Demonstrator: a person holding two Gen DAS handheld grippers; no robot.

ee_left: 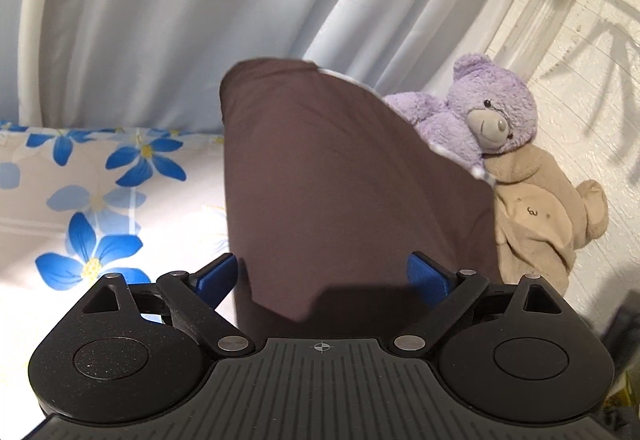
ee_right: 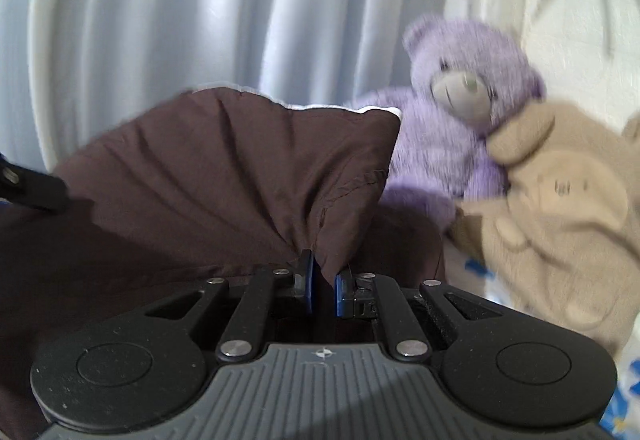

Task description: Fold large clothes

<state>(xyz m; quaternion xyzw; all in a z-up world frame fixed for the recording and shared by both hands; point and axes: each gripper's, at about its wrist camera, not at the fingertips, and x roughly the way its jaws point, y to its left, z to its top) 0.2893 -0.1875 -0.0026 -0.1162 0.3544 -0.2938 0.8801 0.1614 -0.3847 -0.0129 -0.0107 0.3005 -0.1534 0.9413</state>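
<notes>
Pale curtains [ee_left: 160, 19] fill the upper frame behind the flowered bedsheet [ee_left: 80, 199]. Your right gripper [ee_right: 323, 290] pinches the brown garment [ee_right: 224, 175] at lower centre, lifting an edge to fold; your left gripper [ee_left: 322, 276] is spread wide, gripping nothing.

Brown garment [ee_left: 340, 179], purple bear [ee_left: 492, 111], beige plush toy [ee_left: 536, 215], blue-flowered white sheet [ee_left: 80, 199]

To my left the floral bedsheet [ee_left: 96, 199] lies bare, so my left hand-held gripper [ee_left: 322, 276] has room to pass there. Straight ahead the raised brown garment [ee_left: 340, 179] blocks the way, with the pale curtain [ee_left: 180, 19] hanging close behind. On the right, the purple teddy bear [ee_right: 452, 143] and beige plush toy [ee_right: 560, 207] crowd against the wall [ee_left: 600, 59].
</notes>
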